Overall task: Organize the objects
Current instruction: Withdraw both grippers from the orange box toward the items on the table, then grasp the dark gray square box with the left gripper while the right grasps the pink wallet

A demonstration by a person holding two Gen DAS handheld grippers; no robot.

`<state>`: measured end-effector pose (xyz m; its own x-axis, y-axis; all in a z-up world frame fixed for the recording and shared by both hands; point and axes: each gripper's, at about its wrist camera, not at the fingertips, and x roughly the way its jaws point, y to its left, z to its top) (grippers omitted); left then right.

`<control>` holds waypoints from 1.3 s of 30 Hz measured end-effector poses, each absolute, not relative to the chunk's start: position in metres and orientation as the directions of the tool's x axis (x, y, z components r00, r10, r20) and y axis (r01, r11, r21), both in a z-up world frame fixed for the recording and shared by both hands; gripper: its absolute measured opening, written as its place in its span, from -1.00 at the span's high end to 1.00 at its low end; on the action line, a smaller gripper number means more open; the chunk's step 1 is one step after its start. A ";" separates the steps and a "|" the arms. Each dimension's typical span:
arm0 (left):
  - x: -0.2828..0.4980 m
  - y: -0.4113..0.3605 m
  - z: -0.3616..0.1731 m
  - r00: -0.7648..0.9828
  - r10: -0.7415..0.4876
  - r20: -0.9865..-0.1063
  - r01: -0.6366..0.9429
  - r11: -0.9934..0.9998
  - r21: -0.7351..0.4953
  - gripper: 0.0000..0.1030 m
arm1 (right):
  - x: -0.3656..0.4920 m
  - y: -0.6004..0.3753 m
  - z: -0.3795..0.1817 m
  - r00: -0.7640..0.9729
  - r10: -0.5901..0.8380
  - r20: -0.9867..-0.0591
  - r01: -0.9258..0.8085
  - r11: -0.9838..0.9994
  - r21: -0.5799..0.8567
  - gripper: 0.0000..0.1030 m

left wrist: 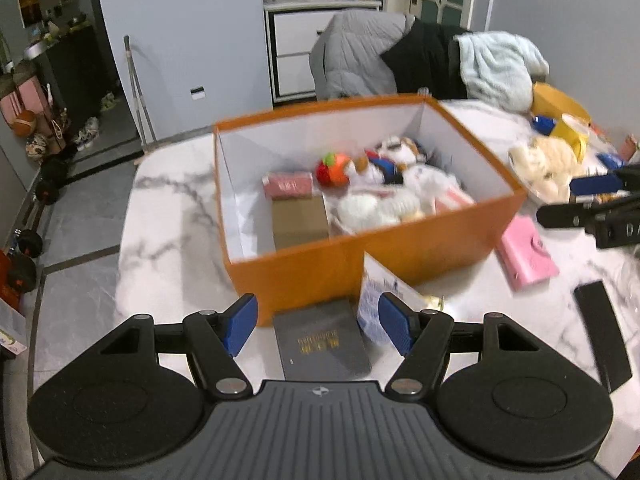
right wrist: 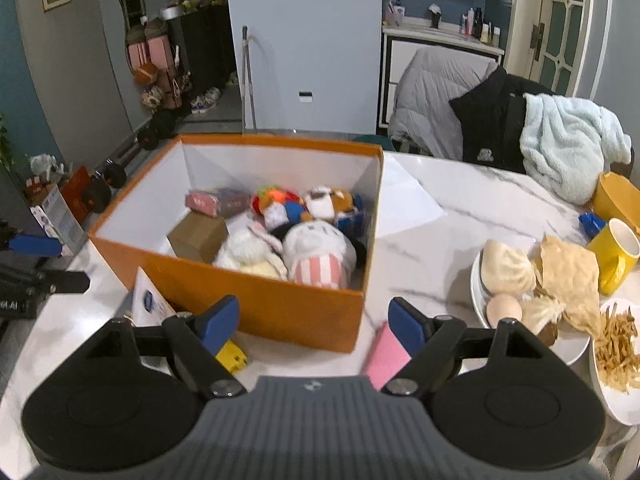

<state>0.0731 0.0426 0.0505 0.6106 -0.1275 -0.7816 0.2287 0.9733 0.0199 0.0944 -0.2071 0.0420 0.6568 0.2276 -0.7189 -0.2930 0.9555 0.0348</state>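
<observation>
An orange box (left wrist: 304,268) stands on the marble table (left wrist: 168,208), holding plush toys (left wrist: 380,204), a brown carton (left wrist: 298,222) and a pink packet (left wrist: 286,184). My left gripper (left wrist: 318,326) is open above a dark book (left wrist: 320,344) lying against the box's near wall, with a white card (left wrist: 380,292) beside it. My right gripper (right wrist: 310,326) is open over the near corner of the same orange box (right wrist: 280,308); nothing is between its fingers. A pink item (right wrist: 386,354) lies under its right finger and a yellow object (right wrist: 232,356) under its left finger.
A pink case (left wrist: 526,254) and a black remote (left wrist: 604,336) lie right of the box. Plates of food (right wrist: 540,280), a yellow mug (right wrist: 612,252) and fries (right wrist: 616,348) fill the right side. Chairs draped with jackets (right wrist: 492,120) stand behind the table.
</observation>
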 end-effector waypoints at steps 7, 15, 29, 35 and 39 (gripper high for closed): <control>0.063 0.030 0.016 0.570 -0.115 -0.814 0.260 0.965 0.046 -0.53 | 0.093 -0.205 0.023 0.646 0.199 -0.737 -0.294 0.956 0.001 -0.65; 0.058 0.027 -0.005 0.585 -0.084 -0.807 0.237 0.969 0.071 -0.59 | 0.099 -0.212 0.001 0.619 0.164 -0.768 -0.270 0.963 -0.011 -0.65; 0.074 0.031 -0.024 0.564 -0.067 -0.823 0.191 0.980 0.052 -0.61 | 0.126 -0.239 -0.028 0.571 0.107 -0.814 -0.132 0.990 0.038 -0.66; 0.082 0.034 -0.031 0.558 -0.074 -0.827 0.158 0.987 0.018 -0.71 | 0.134 -0.243 -0.038 0.562 0.081 -0.823 -0.088 0.995 0.038 -0.66; 0.087 0.034 -0.036 0.553 -0.068 -0.830 0.146 0.989 0.016 -0.76 | 0.139 -0.243 -0.044 0.548 0.082 -0.832 -0.073 0.996 0.051 -0.66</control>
